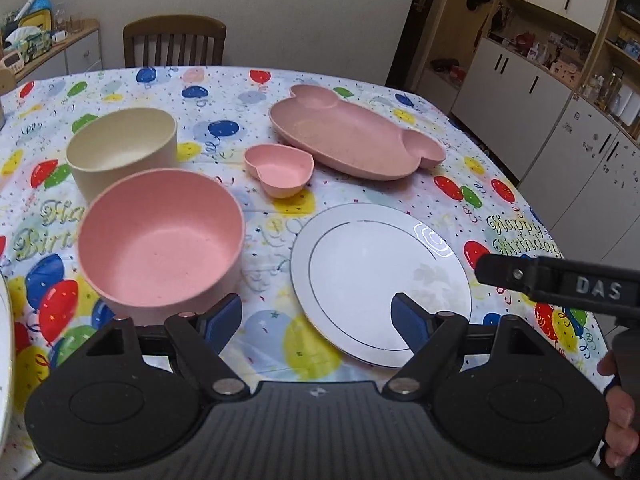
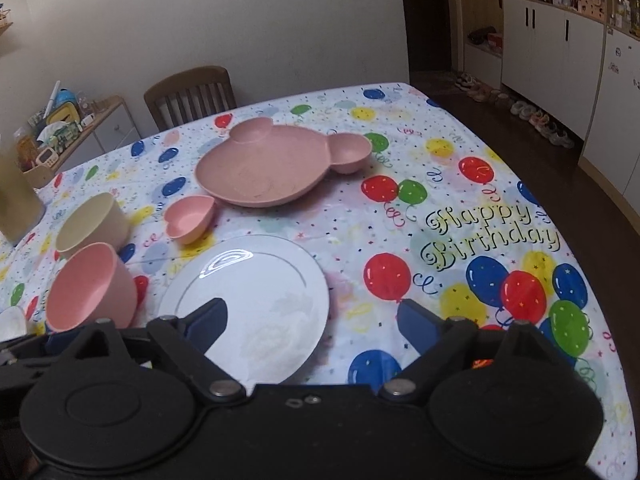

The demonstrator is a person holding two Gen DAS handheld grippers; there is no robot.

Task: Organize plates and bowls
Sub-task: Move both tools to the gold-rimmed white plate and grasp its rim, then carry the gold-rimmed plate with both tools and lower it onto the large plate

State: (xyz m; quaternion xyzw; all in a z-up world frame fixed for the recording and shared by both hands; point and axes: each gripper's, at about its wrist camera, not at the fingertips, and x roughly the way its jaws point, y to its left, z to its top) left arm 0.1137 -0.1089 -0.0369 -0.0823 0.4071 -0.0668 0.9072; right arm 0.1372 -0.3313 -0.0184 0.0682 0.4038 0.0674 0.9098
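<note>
The round white ceramic plate (image 2: pixel 256 304) lay on the balloon-print tablecloth (image 2: pixel 460 208). The right gripper (image 2: pixel 312 320) was the nearer one, with its left finger over the plate's face and the rim at about 12 o'clock between its fingers. Its jaws stood spread, grasping nothing. The left gripper (image 1: pixel 316 320) was also spread and empty, the plate at its 1 o'clock and the round pink plastic bowl (image 1: pixel 160 240) at 10 o'clock.

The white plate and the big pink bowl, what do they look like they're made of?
The white plate looks like glazed ceramic or porcelain: glossy, mirroring a ceiling light, with a thin metallic-looking ring line. Glass or melamine can't be ruled out. The pink bowl looks like matte plastic or plant-fibre composite: dull, faintly speckled, thick-walled, no shine.
</note>
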